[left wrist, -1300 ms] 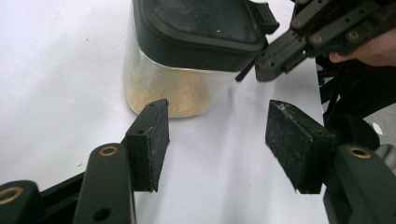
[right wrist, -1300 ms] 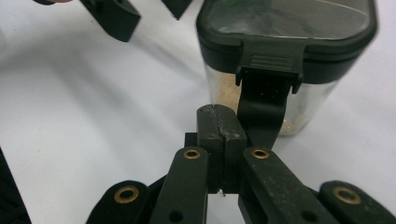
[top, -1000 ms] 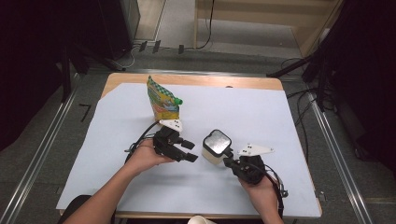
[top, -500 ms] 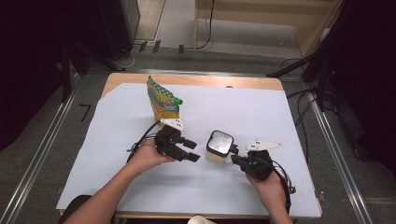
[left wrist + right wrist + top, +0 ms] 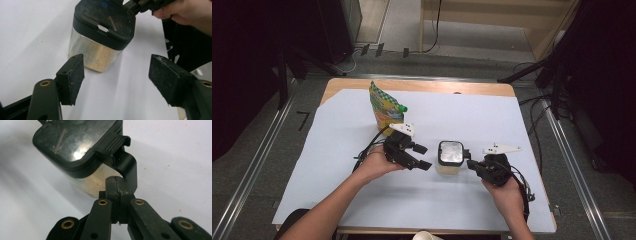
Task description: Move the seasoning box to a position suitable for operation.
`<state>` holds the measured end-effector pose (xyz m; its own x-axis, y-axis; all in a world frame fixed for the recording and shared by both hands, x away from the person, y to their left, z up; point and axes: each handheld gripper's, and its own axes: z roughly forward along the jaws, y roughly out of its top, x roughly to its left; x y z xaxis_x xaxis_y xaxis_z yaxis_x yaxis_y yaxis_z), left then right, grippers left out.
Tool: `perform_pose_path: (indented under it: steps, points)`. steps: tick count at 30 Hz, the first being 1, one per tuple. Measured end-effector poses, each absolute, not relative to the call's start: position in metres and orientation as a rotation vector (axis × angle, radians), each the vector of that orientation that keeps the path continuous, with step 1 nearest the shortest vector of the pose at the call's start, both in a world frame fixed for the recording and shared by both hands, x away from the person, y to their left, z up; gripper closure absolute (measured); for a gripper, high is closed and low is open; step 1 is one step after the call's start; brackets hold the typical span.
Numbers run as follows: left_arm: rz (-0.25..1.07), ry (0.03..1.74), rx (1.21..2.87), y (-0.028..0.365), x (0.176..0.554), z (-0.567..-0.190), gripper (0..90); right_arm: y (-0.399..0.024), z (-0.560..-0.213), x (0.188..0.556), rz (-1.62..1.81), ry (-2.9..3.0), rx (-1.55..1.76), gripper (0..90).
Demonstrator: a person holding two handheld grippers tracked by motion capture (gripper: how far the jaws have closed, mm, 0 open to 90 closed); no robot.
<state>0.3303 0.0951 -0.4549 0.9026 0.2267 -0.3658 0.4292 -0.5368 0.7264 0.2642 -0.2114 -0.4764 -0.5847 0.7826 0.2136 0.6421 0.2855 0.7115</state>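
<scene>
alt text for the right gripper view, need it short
The right tongs, jaws pressed together, pinch the black handle that loops down from the ribbed latch of a clear square plastic container with a glossy black lid. The container holds pale tan powder and stands on a white paper-covered table.

Ahead of left gripper (image 5: 116, 80): jaws wide apart; bare white sheet (image 5: 30, 37) between them up to the jar (image 5: 100, 37).
Far side of jar: right gripper (image 5: 117, 185), jaws pressed together, tips at the jar's black handle (image 5: 128, 166); blocks passage there.
Behind left gripper: snack pouch (image 5: 384, 106) upright, near.
Outward of right gripper: open sheet toward the table's edge (image 5: 524, 125).
</scene>
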Motion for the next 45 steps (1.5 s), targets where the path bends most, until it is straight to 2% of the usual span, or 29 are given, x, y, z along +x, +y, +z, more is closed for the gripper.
perform_pose_path:
  steps: [7,13,16,20,34,45]
  points:
    - [-0.275,0.464,2.193,0.076,0.342,-0.450,25.3,-0.216,-0.473,0.270,1.181,2.366,1.330,90.0]
    - [-0.265,0.435,2.173,0.067,0.351,-0.451,18.3,-0.228,-0.462,0.270,1.209,2.291,1.356,90.0]
    - [-0.296,0.436,2.130,0.063,0.355,-0.457,17.6,-0.227,-0.467,0.277,1.198,2.289,1.374,90.0]
    - [-0.272,0.419,2.193,0.055,0.350,-0.465,13.8,-0.223,-0.474,0.286,1.168,2.303,1.370,90.0]
    - [-0.152,0.393,2.205,0.044,0.342,-0.477,13.4,-0.219,-0.482,0.292,1.134,2.288,1.386,90.0]
    - [-0.130,0.418,2.199,0.041,0.341,-0.473,13.7,-0.217,-0.481,0.291,1.122,2.276,1.387,90.0]
